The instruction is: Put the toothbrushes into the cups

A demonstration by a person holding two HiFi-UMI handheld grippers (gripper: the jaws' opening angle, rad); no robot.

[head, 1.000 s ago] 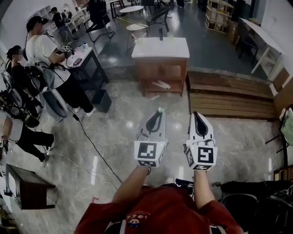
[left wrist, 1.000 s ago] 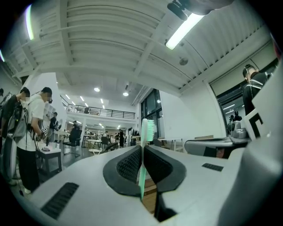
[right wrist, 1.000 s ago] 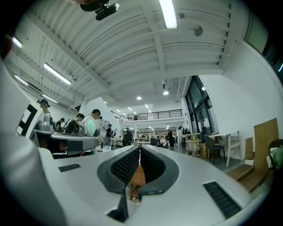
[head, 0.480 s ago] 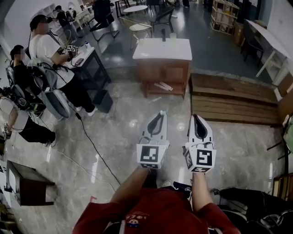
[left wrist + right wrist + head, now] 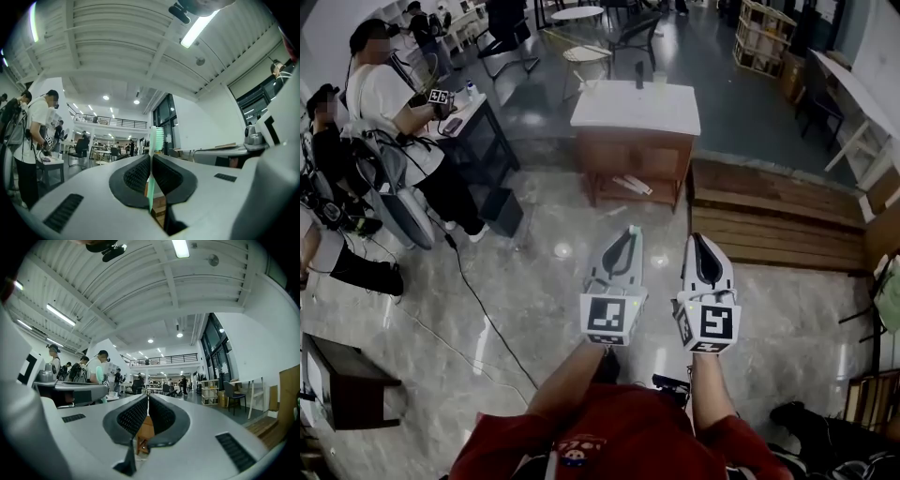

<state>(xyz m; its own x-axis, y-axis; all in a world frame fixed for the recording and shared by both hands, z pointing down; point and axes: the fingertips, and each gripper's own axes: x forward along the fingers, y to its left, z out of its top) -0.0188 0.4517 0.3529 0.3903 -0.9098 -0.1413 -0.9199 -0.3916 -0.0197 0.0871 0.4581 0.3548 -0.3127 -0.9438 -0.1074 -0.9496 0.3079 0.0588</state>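
Carrying stage: left gripper (image 5: 629, 232) clamps a green toothbrush (image 5: 157, 138); right gripper (image 5: 702, 240) is closed on nothing. Next, reach the white table (image 5: 619, 111) ahead, where a cup possibly stands.

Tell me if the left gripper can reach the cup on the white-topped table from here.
Probably not yet: the left gripper, shut on a toothbrush, is far short of the cup on the table. Only open floor lies between.

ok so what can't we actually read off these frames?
- Head view: the small items on the white table are too far off to identify.
- Head view: the left gripper covers the green toothbrush except its tip.
- Left gripper view: the pads hide the toothbrush's mid handle.
- Right gripper view: the right gripper body hides the floor and most of what stands ahead.
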